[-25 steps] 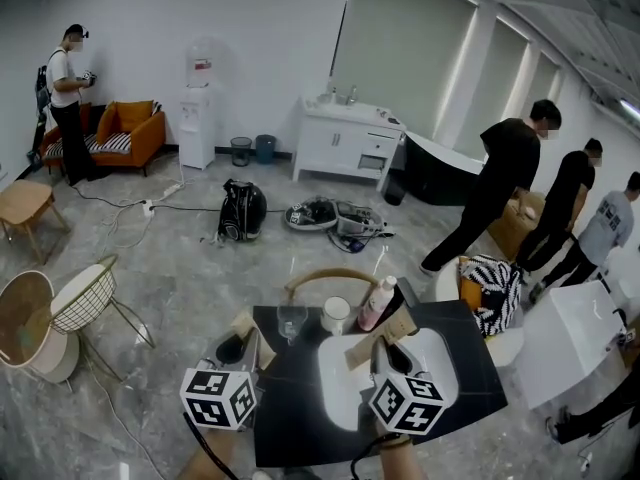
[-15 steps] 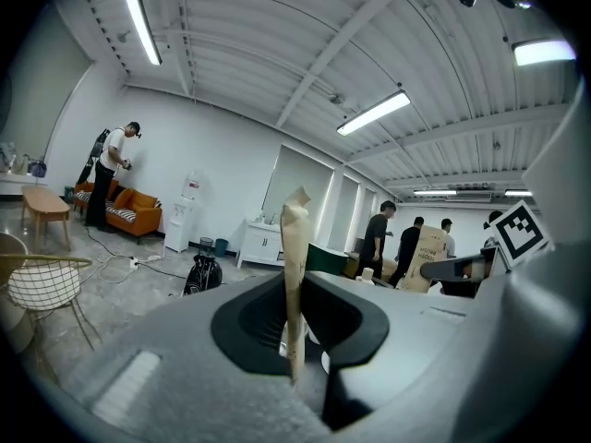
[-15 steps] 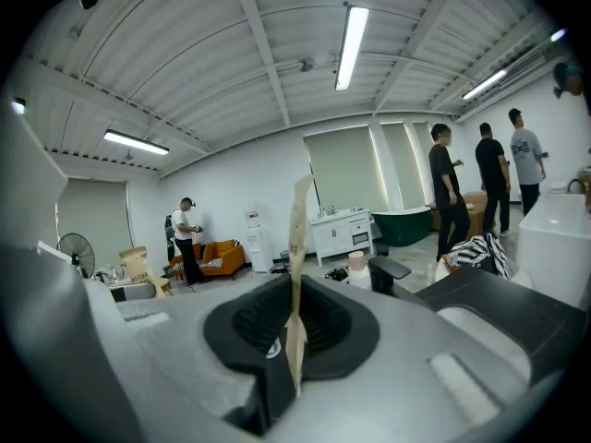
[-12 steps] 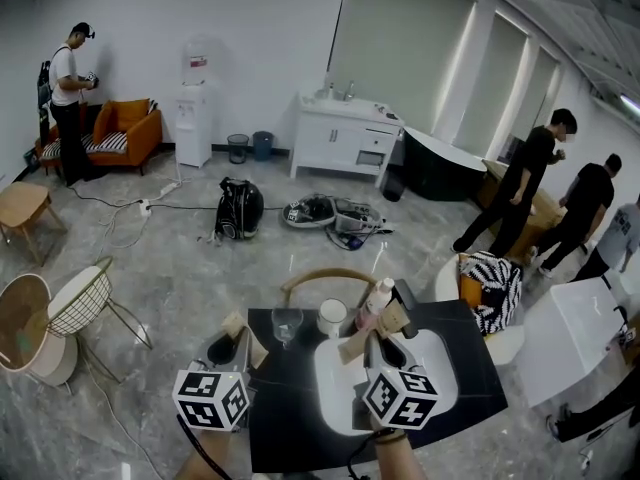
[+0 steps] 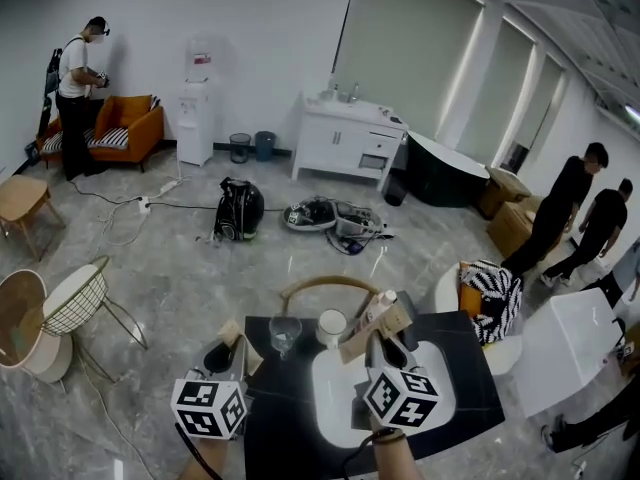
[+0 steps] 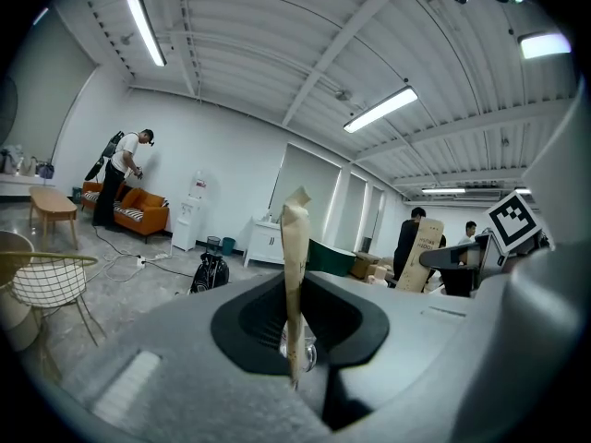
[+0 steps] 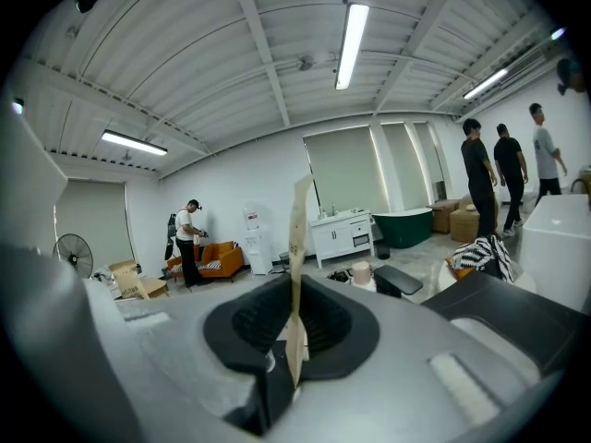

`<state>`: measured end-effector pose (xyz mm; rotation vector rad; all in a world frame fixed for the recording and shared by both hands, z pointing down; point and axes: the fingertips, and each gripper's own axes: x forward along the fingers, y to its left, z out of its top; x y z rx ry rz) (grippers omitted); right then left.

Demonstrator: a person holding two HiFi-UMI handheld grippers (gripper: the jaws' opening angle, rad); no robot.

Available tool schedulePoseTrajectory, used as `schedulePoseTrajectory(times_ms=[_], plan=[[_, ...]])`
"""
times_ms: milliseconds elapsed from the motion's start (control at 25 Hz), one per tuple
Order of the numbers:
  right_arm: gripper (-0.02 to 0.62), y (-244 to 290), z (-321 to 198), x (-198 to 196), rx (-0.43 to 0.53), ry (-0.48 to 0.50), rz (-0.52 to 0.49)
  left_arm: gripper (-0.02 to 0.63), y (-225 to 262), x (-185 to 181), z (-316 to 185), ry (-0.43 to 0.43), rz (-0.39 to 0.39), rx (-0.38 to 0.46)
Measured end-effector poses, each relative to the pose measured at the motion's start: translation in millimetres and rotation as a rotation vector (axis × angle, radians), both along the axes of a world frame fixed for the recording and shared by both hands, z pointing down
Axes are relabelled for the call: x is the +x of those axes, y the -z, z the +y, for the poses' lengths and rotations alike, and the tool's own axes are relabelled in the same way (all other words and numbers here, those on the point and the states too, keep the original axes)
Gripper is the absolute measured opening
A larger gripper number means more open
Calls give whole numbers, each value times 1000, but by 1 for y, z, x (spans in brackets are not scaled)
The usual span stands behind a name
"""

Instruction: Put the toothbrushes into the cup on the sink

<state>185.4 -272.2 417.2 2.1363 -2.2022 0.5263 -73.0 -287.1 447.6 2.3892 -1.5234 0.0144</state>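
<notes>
The right gripper hides part of the sink; packet print seems illegible.

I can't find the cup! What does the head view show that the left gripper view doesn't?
Only the head view shows the white cup and the sink, seen from above. Only the left gripper view shows most of the ceiling with its long lamps. Both show the left gripper, its fingers pinching a paper toothbrush pack, plus the orange sofa and the person standing beside it.
</notes>
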Motion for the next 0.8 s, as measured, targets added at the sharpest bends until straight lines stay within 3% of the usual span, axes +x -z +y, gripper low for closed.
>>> schedulePoseTrajectory(times_ms=[800], plan=[[26, 1, -64, 14, 27, -1, 13, 38, -31, -1, -22, 23, -30, -72]])
